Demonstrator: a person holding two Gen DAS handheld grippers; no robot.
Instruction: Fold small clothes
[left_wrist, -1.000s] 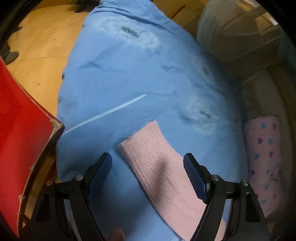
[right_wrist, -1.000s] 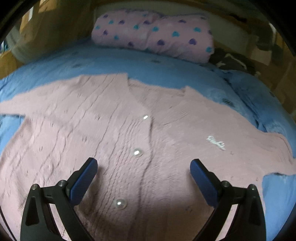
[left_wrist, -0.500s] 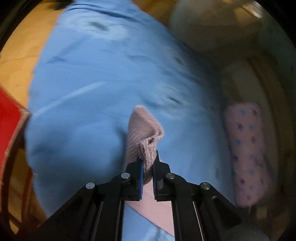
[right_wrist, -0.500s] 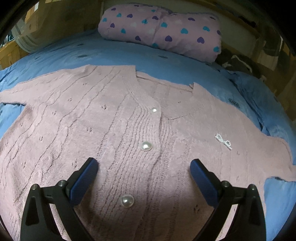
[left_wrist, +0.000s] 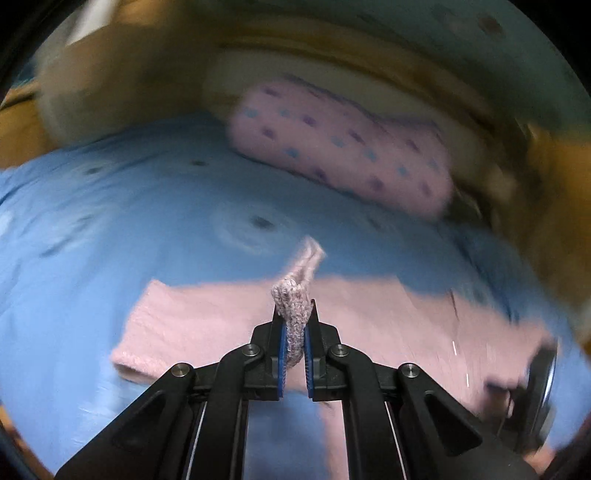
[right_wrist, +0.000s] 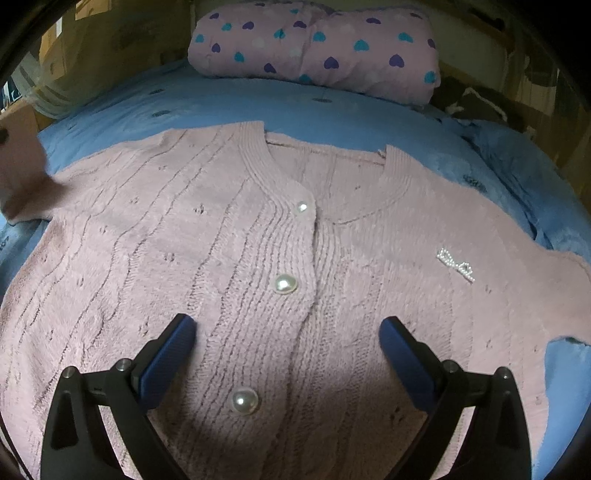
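On the blue bed (right_wrist: 332, 110), the left hand-held gripper (left_wrist: 294, 343) is pinching the cardigan (right_wrist: 295, 277) cuff (left_wrist: 291, 295) thinly, so it risks slipping. The right hand-held gripper (right_wrist: 288, 343) is hovering open, low in frame, pinning nothing, so the cardigan could drag.

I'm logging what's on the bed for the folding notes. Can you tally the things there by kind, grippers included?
Cardigan: 1, pink knit, its sleeve cuff pinched in the left gripper
Pearl buttons: 3 showing
Bow brooch: 1
Pillow: 1, pink with hearts
Bedspread: 1, blue
Grippers: 2; the right gripper is open
Total: 9
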